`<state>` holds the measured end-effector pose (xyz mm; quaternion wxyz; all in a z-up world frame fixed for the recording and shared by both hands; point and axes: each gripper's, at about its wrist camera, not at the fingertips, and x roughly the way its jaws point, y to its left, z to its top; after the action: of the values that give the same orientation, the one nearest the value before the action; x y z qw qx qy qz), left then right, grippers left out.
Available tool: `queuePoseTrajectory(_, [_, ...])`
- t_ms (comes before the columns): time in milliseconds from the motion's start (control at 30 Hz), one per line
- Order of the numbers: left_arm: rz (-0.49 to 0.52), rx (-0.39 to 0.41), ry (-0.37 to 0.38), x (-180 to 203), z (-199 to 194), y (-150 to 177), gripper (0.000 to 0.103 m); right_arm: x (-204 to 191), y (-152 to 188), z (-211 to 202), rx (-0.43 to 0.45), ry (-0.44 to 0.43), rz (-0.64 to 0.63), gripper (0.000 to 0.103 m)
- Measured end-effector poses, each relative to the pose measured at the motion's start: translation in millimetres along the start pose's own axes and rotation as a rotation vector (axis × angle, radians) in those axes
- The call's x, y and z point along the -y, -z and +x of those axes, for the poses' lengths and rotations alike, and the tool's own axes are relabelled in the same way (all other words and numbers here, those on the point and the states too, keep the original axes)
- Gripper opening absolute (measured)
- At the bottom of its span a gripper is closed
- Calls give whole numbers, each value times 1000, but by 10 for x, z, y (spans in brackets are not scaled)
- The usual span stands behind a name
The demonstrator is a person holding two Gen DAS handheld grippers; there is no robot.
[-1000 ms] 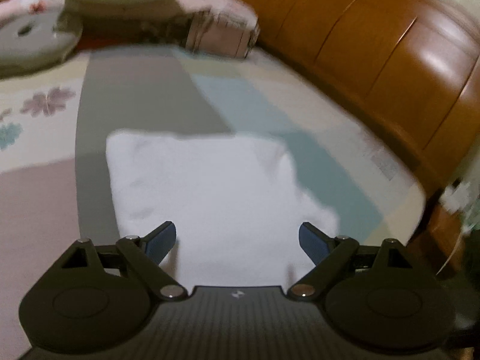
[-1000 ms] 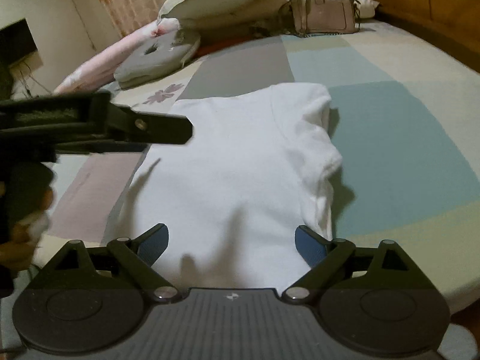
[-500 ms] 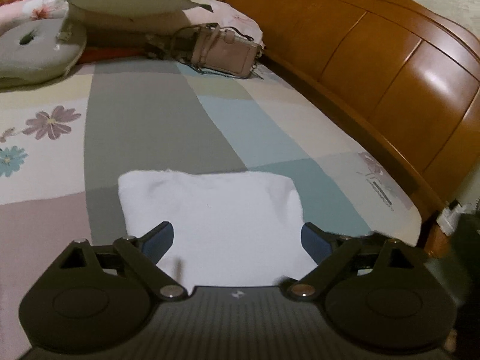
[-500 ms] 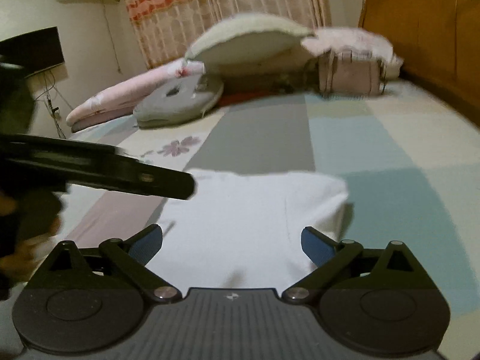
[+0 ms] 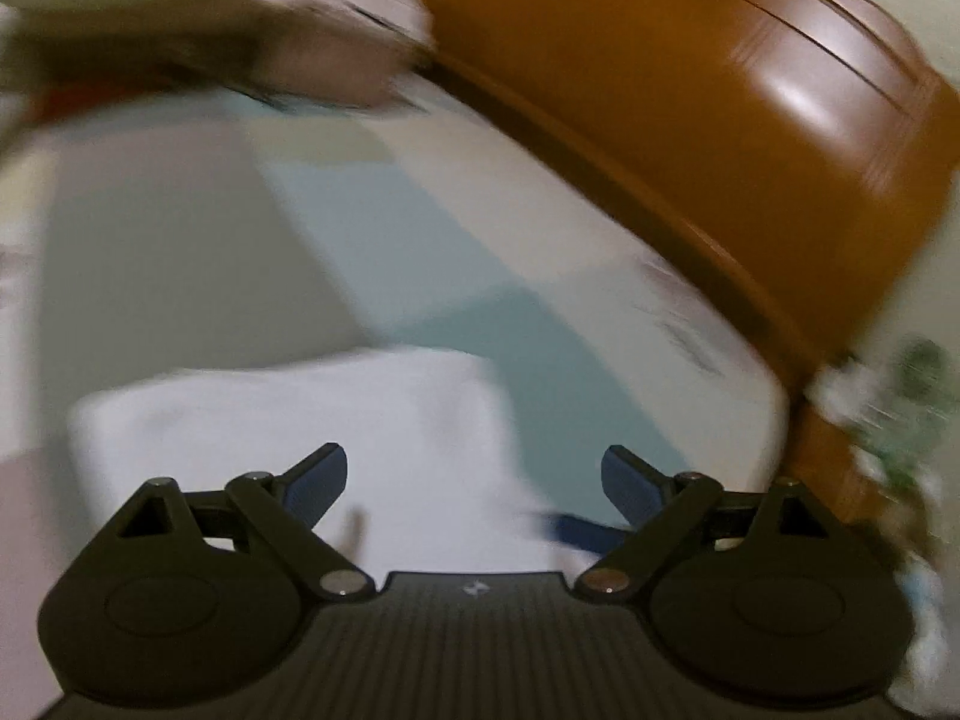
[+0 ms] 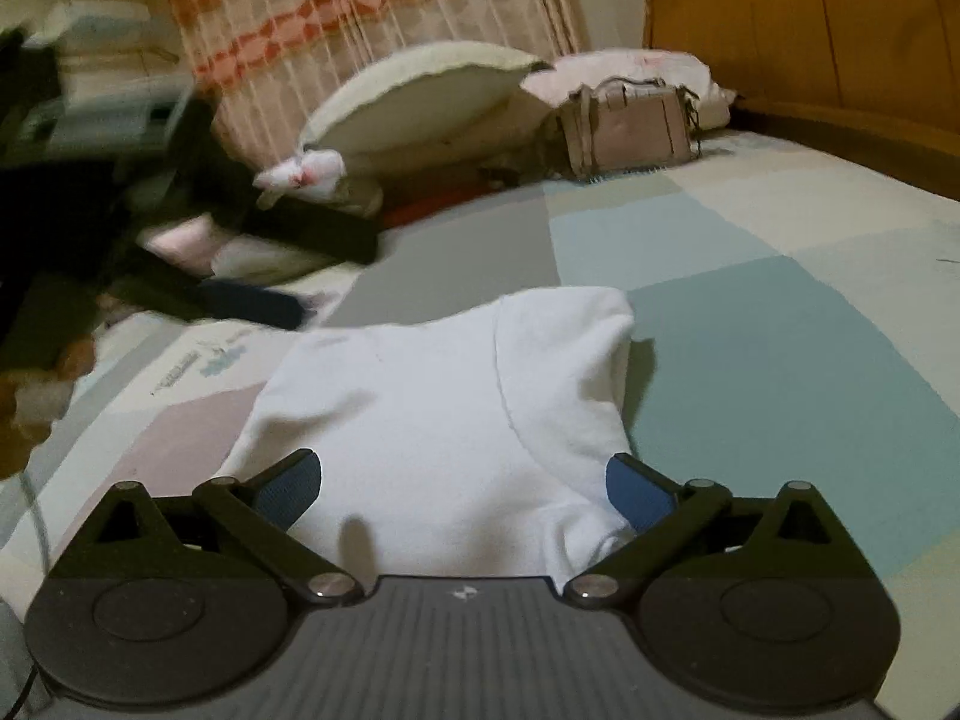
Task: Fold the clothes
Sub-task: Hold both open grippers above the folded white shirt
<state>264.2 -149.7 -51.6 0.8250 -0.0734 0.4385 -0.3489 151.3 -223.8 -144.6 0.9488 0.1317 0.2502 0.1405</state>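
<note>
A folded white garment [image 6: 444,414] lies flat on the patchwork bedspread [image 6: 780,360]. My right gripper [image 6: 462,489] hovers open just above its near edge, blue pads wide apart, nothing held. In the blurred left wrist view the same white garment [image 5: 288,420] lies ahead of my left gripper [image 5: 474,480], which is open and holds nothing. The left gripper's dark fingers [image 6: 252,300] also show at the left of the right wrist view, raised above the bed. A blue fingertip of the right gripper [image 5: 576,531] peeks in low in the left wrist view.
A wooden headboard [image 5: 690,120] runs along the right side of the bed. A pale handbag [image 6: 627,129], a cream pillow [image 6: 420,102] and pink bedding [image 6: 636,69] are piled at the far end. Striped curtains [image 6: 372,24] hang behind.
Both grippers have kept swinging over the garment, still open. The left view has blurred and turned right toward the headboard. The right view has lowered closer to the garment's near edge.
</note>
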Motion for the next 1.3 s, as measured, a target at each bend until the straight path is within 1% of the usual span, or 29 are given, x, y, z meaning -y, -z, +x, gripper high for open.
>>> queuePoseTrajectory(33, [4, -34, 48, 49, 99, -45, 92, 0, 19, 25, 5, -2, -9, 103])
queuePoseTrajectory(67, [-8, -76, 78, 68, 223, -69, 92, -13, 37, 38, 7, 3, -29, 103])
queuePoseTrajectory(133, [-21, -149, 100, 86, 469, -103, 91, -70, 50, 45, 2, 18, -78, 103])
queuePoseTrajectory(167, [-28, -173, 99, 85, 572, -112, 91, -101, 55, 48, -2, 25, -103, 103])
queuePoseTrajectory(267, [-36, -207, 118, 72, 825, -148, 91, -116, 78, 39, -7, 29, -127, 103])
queuePoseTrajectory(300, [-45, -204, 126, 65, 883, -179, 91, -109, 74, 38, -8, 26, -124, 103])
queuePoseTrajectory(400, [-70, -176, 123, 69, 947, -283, 91, -47, 49, 25, -3, 3, -82, 103])
queuePoseTrajectory(467, [-64, -156, 114, 129, 865, -328, 91, -26, 40, 21, -2, -4, -65, 103])
queuePoseTrajectory(533, [-38, -136, 96, 169, 730, -341, 91, -21, 37, 21, -2, -4, -60, 103])
queuePoseTrajectory(600, [5, -108, 48, 174, 538, -312, 92, -40, 40, 27, -3, 4, -69, 103])
queuePoseTrajectory(700, [64, -63, -58, 100, 152, -188, 92, -60, 42, 39, -1, 16, -75, 103])
queuePoseTrajectory(767, [71, -45, -116, 9, -80, -58, 93, -64, 39, 47, 2, 21, -71, 103])
queuePoseTrajectory(833, [63, -40, -152, -85, -224, 107, 93, -72, 40, 45, 6, 25, -62, 103])
queuePoseTrajectory(967, [36, -15, -184, -234, -286, 426, 93, -89, 35, 49, 14, 46, -64, 103])
queuePoseTrajectory(1167, [5, 69, -177, -334, -238, 441, 93, -173, 71, 21, -4, 123, -118, 103])
queuePoseTrajectory(1233, [-5, 98, -174, -367, -222, 446, 93, -185, 65, -23, -14, 142, -112, 103])
queuePoseTrajectory(1300, [2, 117, -185, -403, -201, 405, 94, -211, 40, -108, -9, 143, -96, 103])
